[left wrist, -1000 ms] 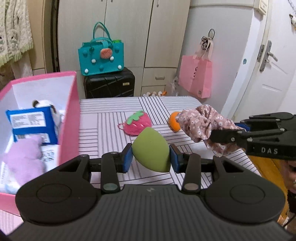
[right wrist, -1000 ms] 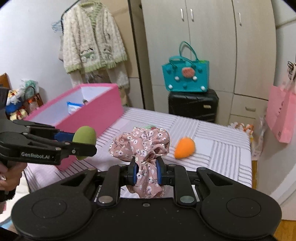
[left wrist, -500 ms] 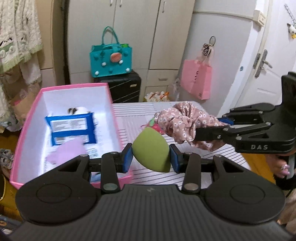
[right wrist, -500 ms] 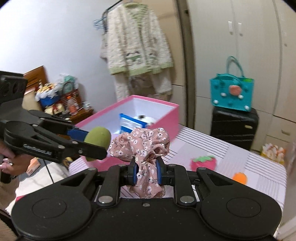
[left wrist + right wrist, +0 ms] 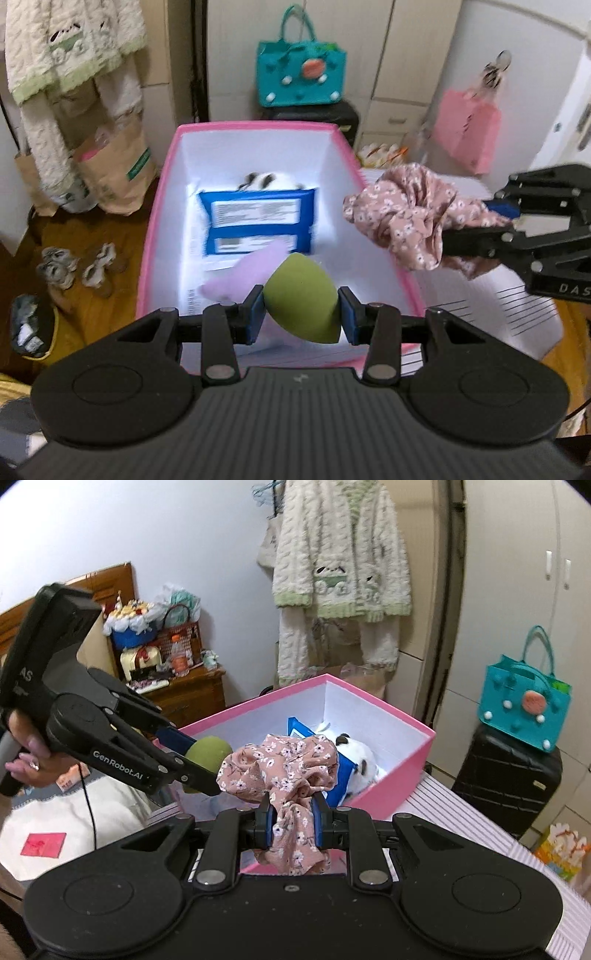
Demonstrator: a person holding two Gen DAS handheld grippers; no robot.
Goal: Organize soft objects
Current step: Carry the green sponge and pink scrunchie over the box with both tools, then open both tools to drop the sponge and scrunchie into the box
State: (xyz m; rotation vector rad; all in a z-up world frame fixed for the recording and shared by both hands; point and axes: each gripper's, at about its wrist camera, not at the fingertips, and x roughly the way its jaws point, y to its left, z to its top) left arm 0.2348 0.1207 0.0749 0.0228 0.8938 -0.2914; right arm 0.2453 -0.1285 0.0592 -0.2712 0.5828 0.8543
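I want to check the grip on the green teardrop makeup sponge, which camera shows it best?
The left wrist view: the green teardrop makeup sponge sits whole between the left gripper's blue pads, above the pink storage box. The right wrist view shows only the sponge's rounded end, part hidden by the pink floral fabric scrunchie.

"GenRobot.AI" stood in white letters along the side of the left gripper [image 5: 207,764], at nine o'clock in the right wrist view; higher on its body [image 5: 26,675], only "AS" showed. "DAS" stood on the right gripper [image 5: 476,232], at three o'clock in the left wrist view. The blue packet's [image 5: 258,225] white labels were too blurred to read.
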